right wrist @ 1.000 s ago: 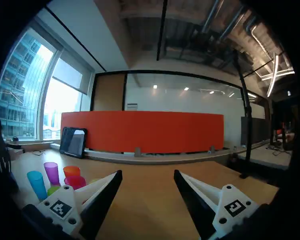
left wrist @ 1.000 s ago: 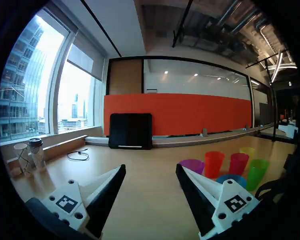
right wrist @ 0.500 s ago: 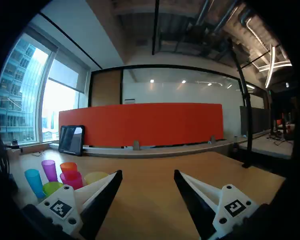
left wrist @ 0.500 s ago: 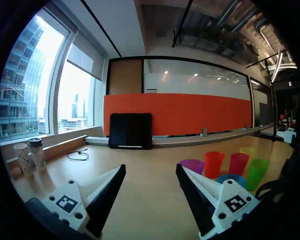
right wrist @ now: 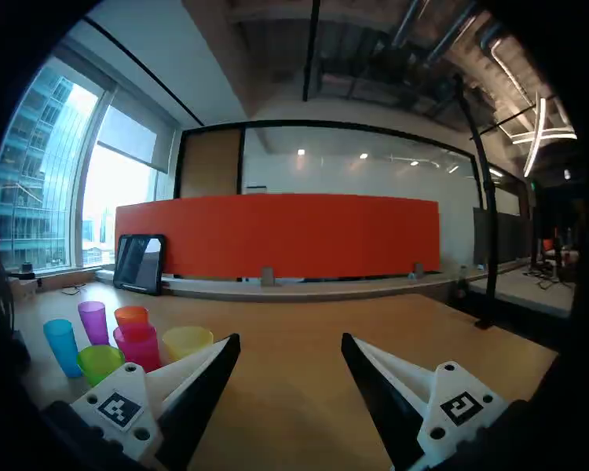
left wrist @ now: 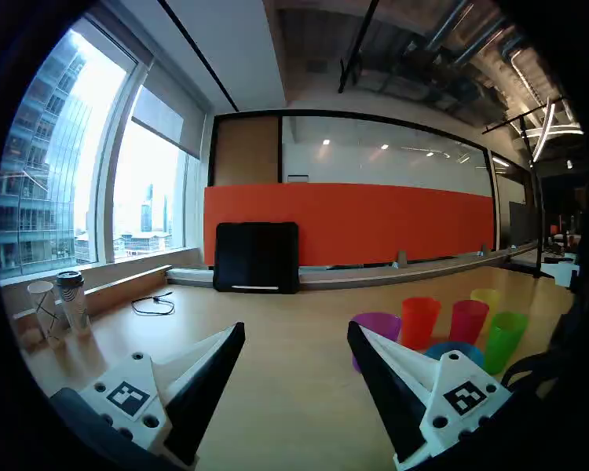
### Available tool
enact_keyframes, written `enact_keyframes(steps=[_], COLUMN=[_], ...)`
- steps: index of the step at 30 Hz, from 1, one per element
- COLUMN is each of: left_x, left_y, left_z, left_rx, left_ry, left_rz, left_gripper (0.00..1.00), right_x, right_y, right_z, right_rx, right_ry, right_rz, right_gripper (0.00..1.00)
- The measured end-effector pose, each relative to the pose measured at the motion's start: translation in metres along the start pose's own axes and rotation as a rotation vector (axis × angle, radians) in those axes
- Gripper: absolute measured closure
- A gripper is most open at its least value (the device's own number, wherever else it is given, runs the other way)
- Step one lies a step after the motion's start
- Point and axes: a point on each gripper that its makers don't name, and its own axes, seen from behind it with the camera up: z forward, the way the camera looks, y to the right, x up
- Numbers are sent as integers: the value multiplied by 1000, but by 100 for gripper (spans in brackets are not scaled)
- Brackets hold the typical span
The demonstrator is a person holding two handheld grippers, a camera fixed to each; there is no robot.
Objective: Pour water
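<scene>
Several coloured plastic cups stand grouped on the wooden table [left wrist: 294,369]. In the left gripper view they sit at the right: purple cup [left wrist: 373,326], orange cup [left wrist: 419,320], pink cup [left wrist: 468,320], yellow cup [left wrist: 485,298], green cup [left wrist: 504,339], blue cup [left wrist: 455,351]. My left gripper [left wrist: 294,334] is open, its right finger just in front of the purple cup. In the right gripper view the same cups sit at the left: blue cup [right wrist: 61,345], purple cup [right wrist: 93,320], orange cup [right wrist: 130,315], pink cup [right wrist: 138,345], green cup [right wrist: 100,363], yellow cup [right wrist: 187,342]. My right gripper [right wrist: 289,339] is open and holds nothing.
A black tablet [left wrist: 257,257] leans against the orange partition [left wrist: 357,222]. Two paper coffee cups [left wrist: 63,302] stand on the window ledge at left, and a black cable [left wrist: 155,304] lies on the table. A black pole [right wrist: 487,259] rises at the table's right side.
The right gripper view has tilted down and swung, so the cups now sit higher and farther in from its left finger. The left gripper has barely moved.
</scene>
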Motion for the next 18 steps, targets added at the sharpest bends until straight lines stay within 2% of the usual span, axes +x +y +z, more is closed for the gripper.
enact_keyframes(steps=[18], left_x=[0], left_y=[0], left_z=[0], left_rx=[0], left_ry=[0], left_rz=[0], left_gripper=[3], right_x=[2], right_y=[0], right_z=[0], right_rx=[0], right_ry=[1], right_rz=[0], right_gripper=[0])
